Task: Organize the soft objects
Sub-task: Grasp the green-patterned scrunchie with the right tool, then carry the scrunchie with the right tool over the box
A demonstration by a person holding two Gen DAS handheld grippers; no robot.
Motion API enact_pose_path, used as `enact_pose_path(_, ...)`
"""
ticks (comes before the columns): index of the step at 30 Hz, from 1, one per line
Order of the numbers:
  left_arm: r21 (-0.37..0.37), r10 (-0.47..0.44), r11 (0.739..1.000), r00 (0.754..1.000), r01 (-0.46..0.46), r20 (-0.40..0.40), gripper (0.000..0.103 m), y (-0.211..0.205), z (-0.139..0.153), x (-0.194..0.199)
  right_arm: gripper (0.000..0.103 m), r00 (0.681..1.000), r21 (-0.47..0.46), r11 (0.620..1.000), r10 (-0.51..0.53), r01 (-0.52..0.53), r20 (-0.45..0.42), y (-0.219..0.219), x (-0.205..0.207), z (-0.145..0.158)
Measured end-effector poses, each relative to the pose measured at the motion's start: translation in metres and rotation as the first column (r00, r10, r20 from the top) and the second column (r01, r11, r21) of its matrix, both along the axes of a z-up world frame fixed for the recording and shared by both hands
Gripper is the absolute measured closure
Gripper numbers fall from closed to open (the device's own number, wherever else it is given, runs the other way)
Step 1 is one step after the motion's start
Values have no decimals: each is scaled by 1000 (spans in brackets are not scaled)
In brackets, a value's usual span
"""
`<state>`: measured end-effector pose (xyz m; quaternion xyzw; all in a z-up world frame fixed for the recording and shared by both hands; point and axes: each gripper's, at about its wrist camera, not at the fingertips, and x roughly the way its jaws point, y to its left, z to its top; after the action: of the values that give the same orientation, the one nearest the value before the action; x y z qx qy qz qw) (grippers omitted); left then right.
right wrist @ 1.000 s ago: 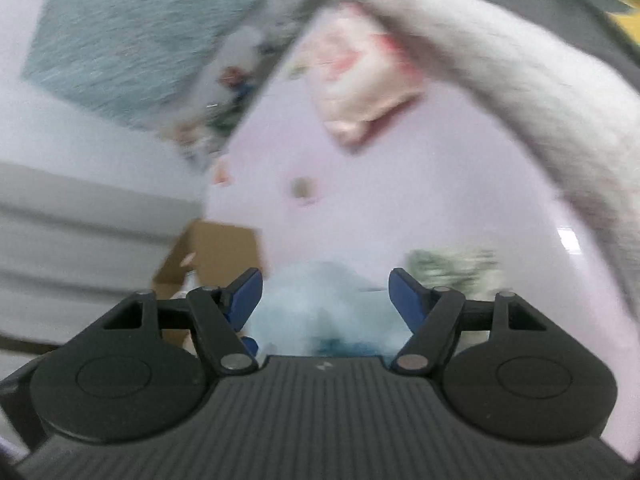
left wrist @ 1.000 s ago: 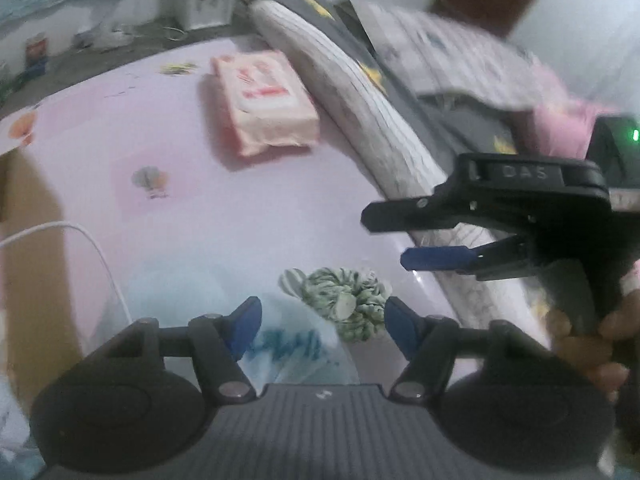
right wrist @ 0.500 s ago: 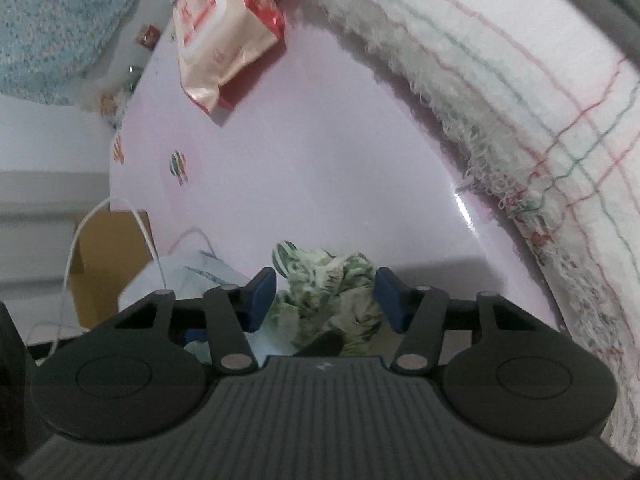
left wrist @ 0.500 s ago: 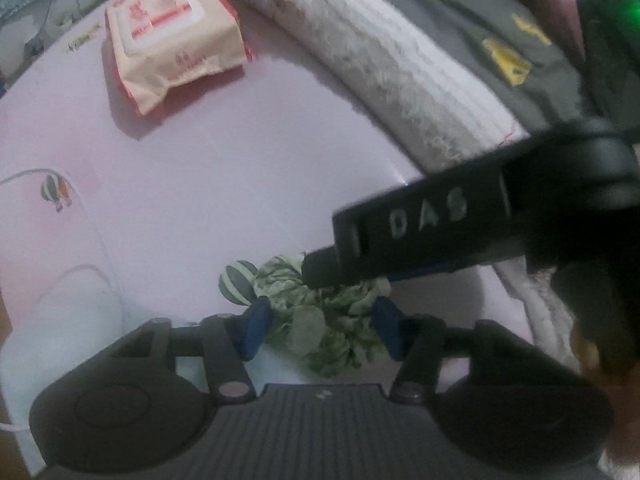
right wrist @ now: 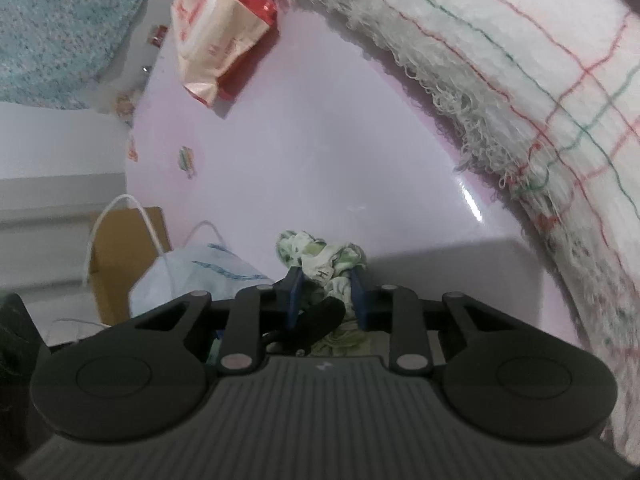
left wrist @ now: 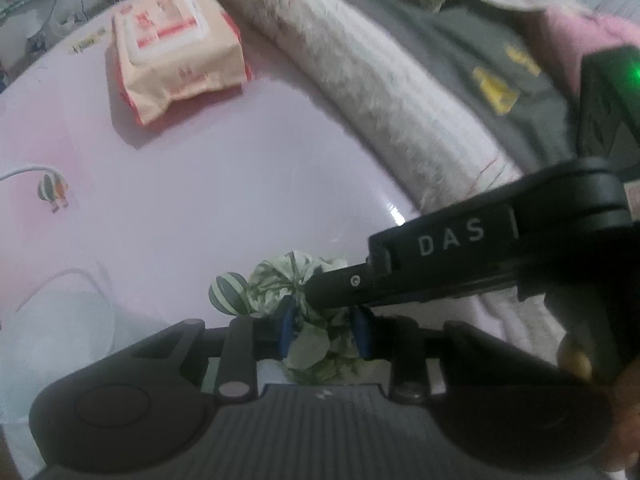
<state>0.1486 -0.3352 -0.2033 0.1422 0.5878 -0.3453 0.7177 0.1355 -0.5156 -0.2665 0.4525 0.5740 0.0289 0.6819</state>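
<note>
1. Step in hand, by judgement: a two-handed pinch on the crumpled green-and-white patterned cloth bundle [left wrist: 288,280], the soft thing being gathered from the glossy pale pink tabletop [left wrist: 224,184].
2. Left gripper [left wrist: 324,330]: blue fingers closing, bunched cloth between them and apparently already squeezed; the bundle reaches forward just past the fingertips, with a small green-striped ball-like part [left wrist: 229,294] at its left end.
3. Right gripper [right wrist: 327,298]: blue fingers closing as well, pinching a white-and-green fold of the same cloth, which bulges just ahead of the tips.
4. Seen from the left wrist, the black right tool crossing in from the right, its tip resting over the cloth just ahead of the left fingers; the two grips very close together.
5. Beyond the fingertips, well apart: a peach-and-red soft pack of wipes [left wrist: 176,48]; to the right, a long rolled white towel with red and green check lines [right wrist: 500,40].
6. Left of the fingers, near: a crinkly white plastic bag with blue print [right wrist: 200,272].
7. Next move, as a guess: finish both pinches, then lift together, or draw the grips apart if spreading or folding is meant.
8. Risk: thin fabric slipping out of one grip.
</note>
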Motion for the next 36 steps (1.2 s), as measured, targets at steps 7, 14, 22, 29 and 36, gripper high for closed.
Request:
enact_pose_path(7, -104, 24, 995, 995, -13, 100, 74, 49, 73, -18, 78, 992, 2, 1000, -21, 21, 123, 25, -22, 69)
enact_pose_path(14, -149, 178, 976, 974, -156, 143, 78, 170, 131, -40, 79, 970, 58, 997, 32, -48, 240, 117, -35, 127)
enact_pose_path(22, -149, 340, 935, 933, -321, 119, 65, 278, 143, -57, 76, 947, 7, 992, 119, -127, 298, 203, -45, 162)
enact_pose_path(29, -70, 450, 893, 886, -445, 109, 43, 338, 122, -70, 33, 971, -367, 929, 39, 51, 235, 126, -15, 137)
enact_pose_path(36, 59, 476, 872, 869, -486, 131, 31, 369, 94, -75, 24, 973, -622, 780, 191, -71, 128, 112, 46, 81)
